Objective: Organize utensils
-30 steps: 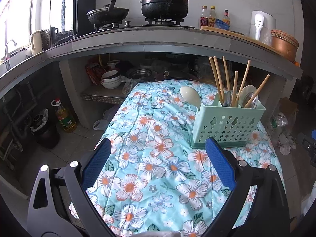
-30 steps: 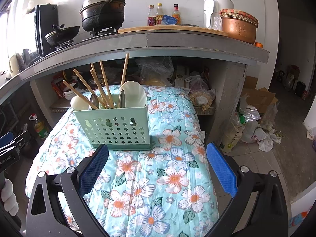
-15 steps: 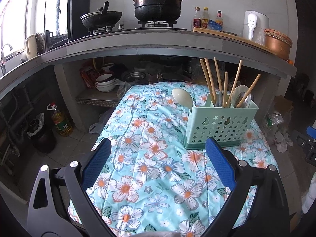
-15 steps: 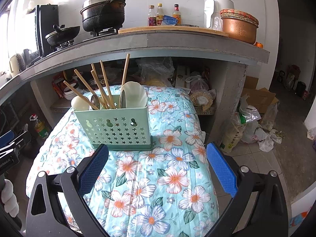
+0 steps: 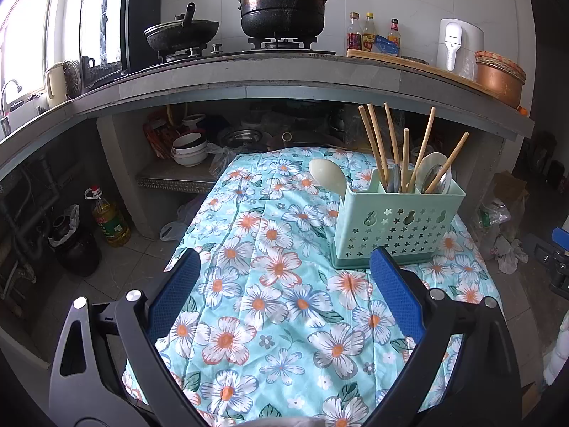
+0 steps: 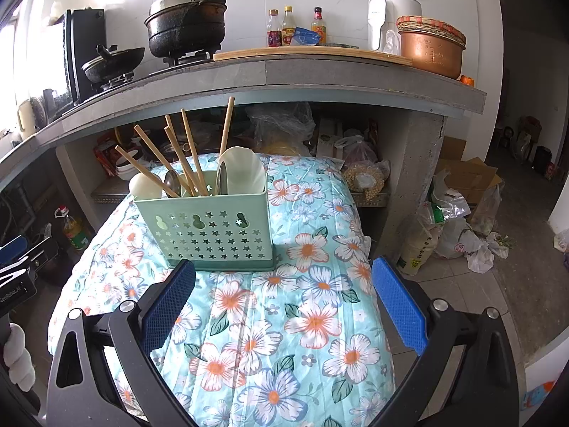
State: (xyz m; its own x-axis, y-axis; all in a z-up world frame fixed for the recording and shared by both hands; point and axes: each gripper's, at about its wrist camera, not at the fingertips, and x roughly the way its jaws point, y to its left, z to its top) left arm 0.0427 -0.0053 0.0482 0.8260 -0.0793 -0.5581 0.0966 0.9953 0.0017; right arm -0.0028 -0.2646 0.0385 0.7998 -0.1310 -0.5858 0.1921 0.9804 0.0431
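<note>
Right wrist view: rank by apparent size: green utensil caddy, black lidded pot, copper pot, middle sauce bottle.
Largest to smallest as they look:
1. green utensil caddy, nearest the camera, so its lead is partly perspective
2. black lidded pot and copper pot, too close to rank
3. middle sauce bottle

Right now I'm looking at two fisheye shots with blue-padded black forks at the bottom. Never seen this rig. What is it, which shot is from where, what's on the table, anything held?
No robot here: a person carries a hand-held two-finger claw in each hand, and a camera on each looks forward along its fingers. One picture comes from the left claw, the other from the right claw. The blue pads are the fingertips. Both claws are open and hold nothing.

The surface is a table under a floral cloth. On it stands a green utensil holder with star-shaped holes. It holds wooden chopsticks and pale spoons; metal spoons seem to sit among them. Nothing else lies loose on the cloth. Behind is a kitchen counter with pots on a stove.
</note>
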